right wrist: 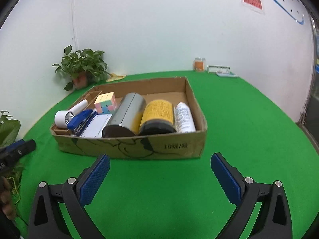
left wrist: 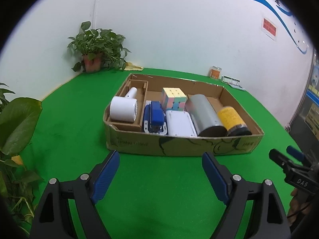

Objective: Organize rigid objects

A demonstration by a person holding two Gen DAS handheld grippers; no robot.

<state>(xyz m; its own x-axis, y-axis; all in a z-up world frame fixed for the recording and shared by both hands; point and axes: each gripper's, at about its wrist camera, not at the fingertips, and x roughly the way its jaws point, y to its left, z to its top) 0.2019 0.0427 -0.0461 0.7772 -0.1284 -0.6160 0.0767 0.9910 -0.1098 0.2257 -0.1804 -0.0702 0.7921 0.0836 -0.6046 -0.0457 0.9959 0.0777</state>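
A: White wall behind, a green-covered bench [left wrist: 79, 139] in front, and a potted plant [left wrist: 93, 53] in the far left corner. What is on the bench?

B: A shallow cardboard box [left wrist: 179, 145], near the front edge. Going left to right inside it: a white handheld fan [left wrist: 123, 109] lying in its own small cardboard compartment, a blue stapler [left wrist: 155, 115], a pastel puzzle cube [left wrist: 173, 99] standing behind a white flat case [left wrist: 179, 125], a grey can [left wrist: 205, 115] on its side, a yellow-labelled jar [left wrist: 233, 121] touching it, and a white bottle [right wrist: 184, 117] against the right wall, seen only from the right camera.

A: And the tools?

B: The left tool [left wrist: 160, 171] hangs just short of the box's near wall with its jaws wide apart and nothing between them. The right tool [right wrist: 160, 171] is likewise spread wide and empty, facing the box's front right stretch.

A: So everything seems packed already. What could go wrong?

B: My guess is crowding. The can, jar and bottle lie side by side, so a jaw pushed down between them may roll one against its neighbour. The box wall is low and soft; catching it with a lower finger could drag the whole box. Both tools also sit near each other and could clash if they reach for the middle together.
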